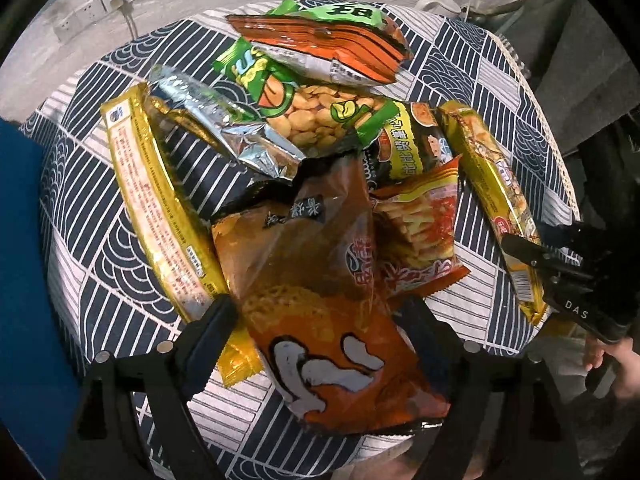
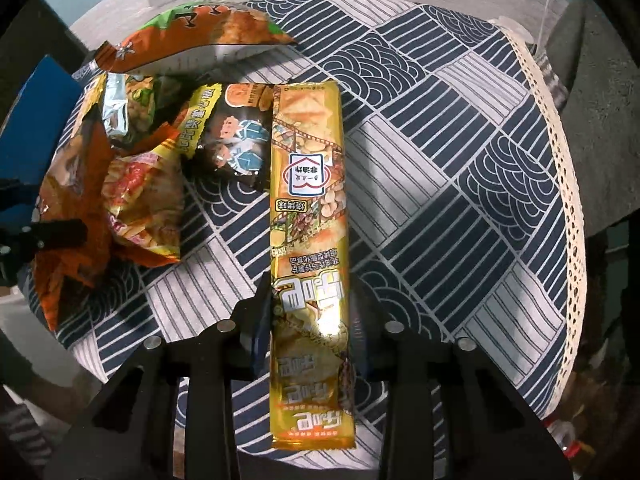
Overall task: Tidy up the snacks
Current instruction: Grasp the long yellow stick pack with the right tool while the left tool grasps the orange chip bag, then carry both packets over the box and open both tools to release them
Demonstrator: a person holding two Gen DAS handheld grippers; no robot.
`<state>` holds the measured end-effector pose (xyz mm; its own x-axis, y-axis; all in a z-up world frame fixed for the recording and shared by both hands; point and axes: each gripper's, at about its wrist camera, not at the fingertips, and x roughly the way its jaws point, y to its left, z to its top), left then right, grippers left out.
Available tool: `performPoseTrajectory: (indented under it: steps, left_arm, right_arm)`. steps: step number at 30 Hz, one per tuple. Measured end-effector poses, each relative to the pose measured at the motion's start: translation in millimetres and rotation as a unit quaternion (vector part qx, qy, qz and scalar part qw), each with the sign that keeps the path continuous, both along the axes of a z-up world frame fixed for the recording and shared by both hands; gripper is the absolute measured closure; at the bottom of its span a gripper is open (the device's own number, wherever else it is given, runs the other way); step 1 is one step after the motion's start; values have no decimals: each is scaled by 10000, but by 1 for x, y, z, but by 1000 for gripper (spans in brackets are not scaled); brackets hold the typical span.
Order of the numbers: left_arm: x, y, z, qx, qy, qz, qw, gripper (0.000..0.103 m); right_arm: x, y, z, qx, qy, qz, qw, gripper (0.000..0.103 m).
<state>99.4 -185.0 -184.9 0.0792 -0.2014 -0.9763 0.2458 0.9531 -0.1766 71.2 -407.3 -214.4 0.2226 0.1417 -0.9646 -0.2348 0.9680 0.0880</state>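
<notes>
A pile of snack bags lies on a round table with a navy-and-white patterned cloth [image 1: 100, 264]. My left gripper [image 1: 320, 320] has a finger on each side of a large orange chip bag [image 1: 320, 300] and is shut on it. My right gripper [image 2: 310, 300] is shut on a long gold cracker pack [image 2: 308, 200], which lies on the cloth; that pack and gripper show at the right of the left wrist view [image 1: 496, 196]. Also in the pile are a second gold pack [image 1: 156, 200], a green peanut bag [image 1: 304, 108], a red fries bag [image 1: 420, 228] and a black-and-yellow bag [image 2: 228, 136].
An orange-and-green bag [image 1: 328, 40] lies at the far side of the pile. A blue object [image 1: 20, 280] stands at the table's left. Wall sockets [image 1: 100, 4] are behind. The cloth's lace edge [image 2: 560, 184] marks the table's right rim.
</notes>
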Motion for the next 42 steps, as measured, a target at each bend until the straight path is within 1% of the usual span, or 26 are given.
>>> performPoseTrajectory:
  steps: [3, 4, 5, 8, 9, 10, 12, 14, 15, 16, 19, 20, 23, 27, 34, 38, 42]
  left_arm:
    - [-2, -6, -1, 26, -104, -120, 9999, 18]
    - [-3, -7, -2, 50, -146, -154, 9998, 24]
    - [-5, -9, -2, 95, -200, -219, 9995, 25]
    - [-9, -11, -2, 51, -288, -405, 9988, 36]
    - [-11, -10, -1, 15, -293, -425, 9987, 39]
    - [-13, -8, 1, 27, -322, -428, 9986, 45]
    - [-14, -5, 2, -20, -326, -469, 9984, 47]
    - [-16, 0, 3, -92, -322, -477, 9983, 53]
    - [-17, 2, 5, -125, -325, -482, 9982, 58]
    - [-18, 5, 6, -137, -335, -492, 9981, 60]
    - [-22, 11, 10, -66, -426, -567, 9975, 63]
    - [-25, 15, 12, -72, -439, -577, 9973, 64]
    - [-29, 21, 17, -111, -458, -586, 9972, 65]
    - [-36, 26, 30, -155, -617, -640, 9959, 66]
    - [-47, 36, 53, -258, -906, -709, 9930, 66]
    - [-50, 43, 65, -257, -1089, -668, 9915, 67]
    - [-52, 49, 76, -165, -1333, -656, 9888, 67]
  right_arm:
    - [6, -3, 1, -10, -50, -16, 10000, 66]
    - [9, 0, 0, -19, -78, -29, 10000, 63]
    - [11, 0, 0, -29, -118, -51, 9999, 61]
    - [19, 2, -1, -48, -178, -124, 9998, 58]
    - [23, 3, -2, -29, -162, -150, 9998, 58]
    - [30, 6, -4, -22, -156, -165, 9997, 58]
    - [36, 7, -8, -41, -160, -193, 9997, 58]
    - [42, 11, -13, -94, -141, -168, 9997, 59]
    - [44, 13, -15, -129, -118, -143, 9997, 61]
    - [52, 15, -15, -156, -119, -131, 9997, 67]
    - [51, 19, -13, -217, -188, -72, 9996, 72]
    - [50, 20, -11, -217, -207, -67, 9995, 73]
    - [47, 19, -3, -183, -249, -96, 9995, 73]
    - [47, 19, 12, -140, -373, -142, 9991, 73]
    - [27, 24, 39, -42, -607, -191, 9980, 73]
    - [13, 21, 58, 19, -720, -180, 9972, 73]
    - [5, 37, 72, 49, -852, -128, 9963, 73]
